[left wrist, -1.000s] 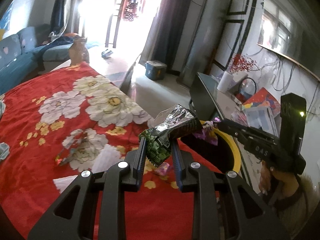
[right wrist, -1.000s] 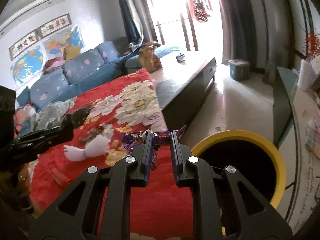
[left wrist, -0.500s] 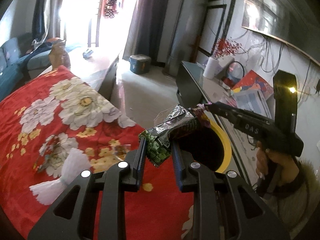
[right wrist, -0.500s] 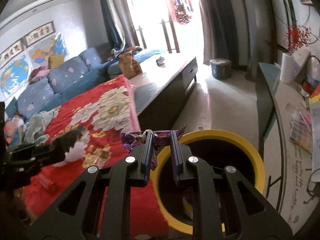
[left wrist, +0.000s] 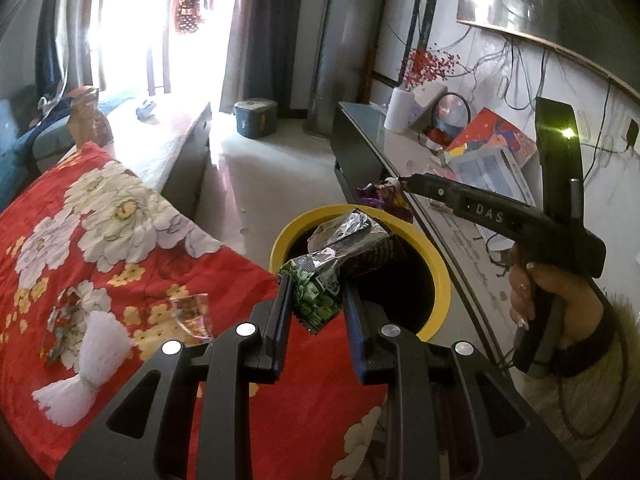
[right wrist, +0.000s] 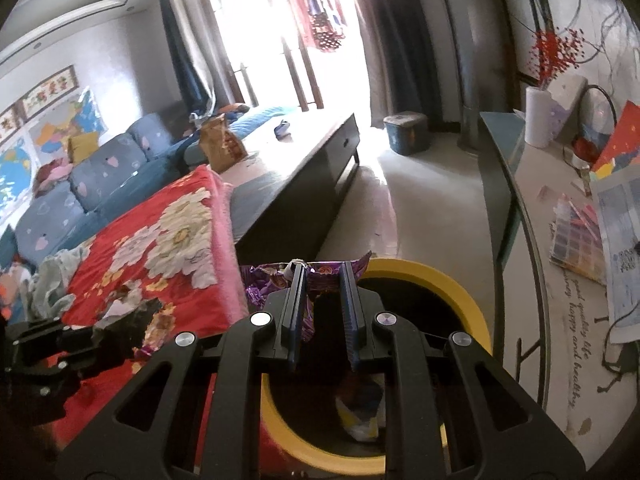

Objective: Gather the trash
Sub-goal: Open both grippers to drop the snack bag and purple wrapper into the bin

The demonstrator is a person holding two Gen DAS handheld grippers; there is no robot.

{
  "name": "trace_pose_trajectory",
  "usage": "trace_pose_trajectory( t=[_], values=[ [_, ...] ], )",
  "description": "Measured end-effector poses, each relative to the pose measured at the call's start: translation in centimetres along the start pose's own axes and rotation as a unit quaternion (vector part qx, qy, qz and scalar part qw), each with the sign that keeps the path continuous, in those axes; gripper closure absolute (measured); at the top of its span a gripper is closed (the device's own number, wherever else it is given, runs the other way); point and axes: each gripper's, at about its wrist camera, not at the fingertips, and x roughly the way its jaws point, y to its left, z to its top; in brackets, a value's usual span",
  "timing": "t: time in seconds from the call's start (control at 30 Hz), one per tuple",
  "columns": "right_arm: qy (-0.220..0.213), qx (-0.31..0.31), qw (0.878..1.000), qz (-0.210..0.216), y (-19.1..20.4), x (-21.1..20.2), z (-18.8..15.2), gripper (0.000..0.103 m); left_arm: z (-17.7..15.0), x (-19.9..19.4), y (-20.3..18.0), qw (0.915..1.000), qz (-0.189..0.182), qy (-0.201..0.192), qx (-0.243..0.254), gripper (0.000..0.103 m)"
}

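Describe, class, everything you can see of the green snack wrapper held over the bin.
The green snack wrapper is a crumpled foil packet: green print with a small code patch at the near end, a dark middle, shiny silver at the far end. The left tongs are shut on its green end, so the rest juts forward and upward over the dark mouth of the yellow-rimmed bin. It looks empty and flattened. Only the tongs touch it; it hangs clear of the rim and of the red floral blanket beside it.

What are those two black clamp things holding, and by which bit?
The left hand-held gripper pinches a green snack wrapper by its lower end; the right hand-held gripper pinches a purple wrapper near its middle.
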Motion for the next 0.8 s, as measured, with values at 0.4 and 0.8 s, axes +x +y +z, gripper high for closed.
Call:
trace_pose_trajectory(
  t=[0.4,0.8],
  values=[
    [0.011,0.035,0.999,-0.023,-3.2,1.0,-0.7,0.091,0.2,3.2,-2.4,0.9993,-0.001,0.025,0.028,0.079],
    [0.032,0.067,0.997,-0.033,-5.8,2.3,-1.7,0.091,0.5,7.2,-4.2,0.9968,0.005,0.059,0.054,0.079]
  ],
)
